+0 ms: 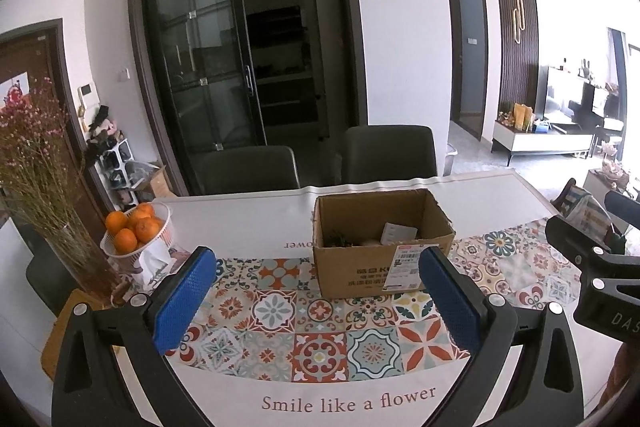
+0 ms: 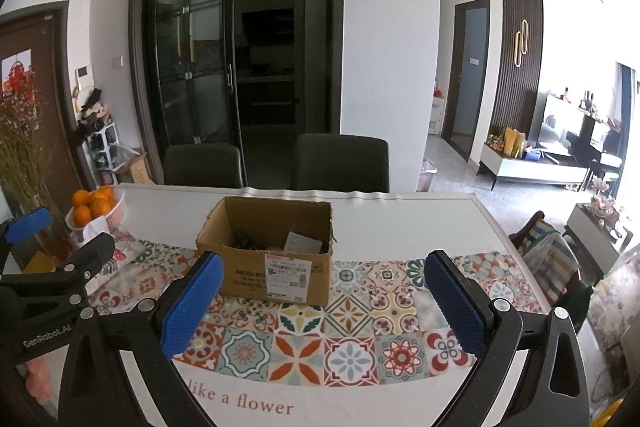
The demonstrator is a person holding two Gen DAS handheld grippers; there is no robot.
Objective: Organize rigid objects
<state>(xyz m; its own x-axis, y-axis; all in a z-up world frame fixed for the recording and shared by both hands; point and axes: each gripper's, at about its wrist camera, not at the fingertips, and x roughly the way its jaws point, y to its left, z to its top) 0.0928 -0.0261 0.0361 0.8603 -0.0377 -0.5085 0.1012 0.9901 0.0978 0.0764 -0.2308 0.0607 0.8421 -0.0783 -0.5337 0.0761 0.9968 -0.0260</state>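
An open cardboard box [image 1: 362, 271] stands on the patterned table mat [image 1: 320, 339]; it also shows in the right wrist view [image 2: 276, 271]. Inside lie a white card [image 1: 398, 233], something dark and leafy [image 1: 338, 239] and a pale round thing, partly hidden. My left gripper [image 1: 318, 299] is open and empty, held above the mat in front of the box. My right gripper [image 2: 324, 299] is open and empty, to the right of the left one, also in front of the box. The left gripper's body [image 2: 60, 275] shows at the left of the right wrist view.
A white basket of oranges [image 1: 136, 231] stands at the table's left, beside a glass vase of dried flowers [image 1: 36, 187]. Two dark chairs [image 1: 390, 153] stand behind the table's far edge. The table's right edge [image 2: 516, 255] borders a striped seat.
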